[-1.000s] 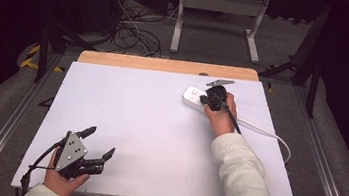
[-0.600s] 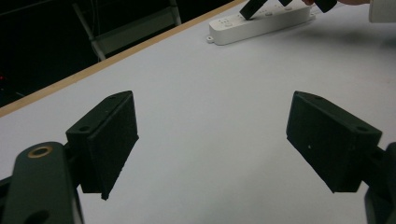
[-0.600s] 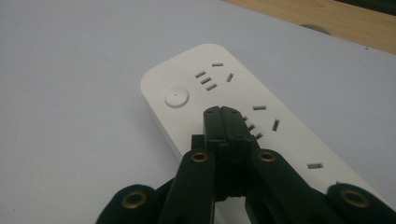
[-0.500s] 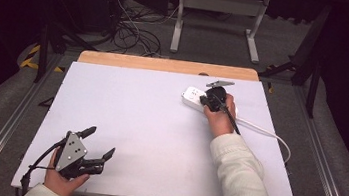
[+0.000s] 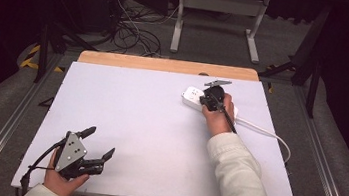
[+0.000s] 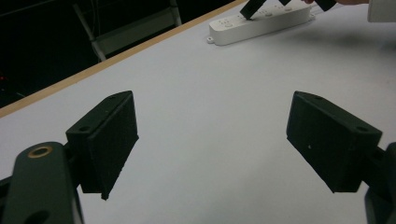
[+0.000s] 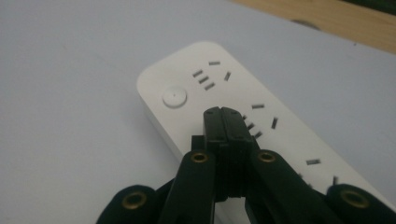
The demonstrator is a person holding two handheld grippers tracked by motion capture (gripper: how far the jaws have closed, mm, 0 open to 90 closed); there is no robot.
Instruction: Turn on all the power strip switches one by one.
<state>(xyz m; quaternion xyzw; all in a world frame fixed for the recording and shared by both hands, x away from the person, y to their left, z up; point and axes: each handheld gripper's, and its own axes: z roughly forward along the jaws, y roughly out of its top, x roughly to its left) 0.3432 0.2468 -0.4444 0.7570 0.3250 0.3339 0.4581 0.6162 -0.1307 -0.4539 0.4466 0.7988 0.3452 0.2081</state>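
Dark floor and tangled cables surround the white table (image 5: 149, 125), where a white power strip (image 5: 193, 97) lies near the far right edge. Over it, the right gripper (image 7: 224, 122) is clenched on nothing, its tips above the sockets just short of the round button (image 7: 174, 97). Pressing well probably means nudging forward and descending squarely on the button's centre. At the near left, the left gripper (image 6: 212, 140) rests released.

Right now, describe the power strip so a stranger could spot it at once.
Start at the white table and go to its far right part, by the wooden edge. The power strip lies flat there under the shut right gripper: a long white bar with a round button and a white cable.
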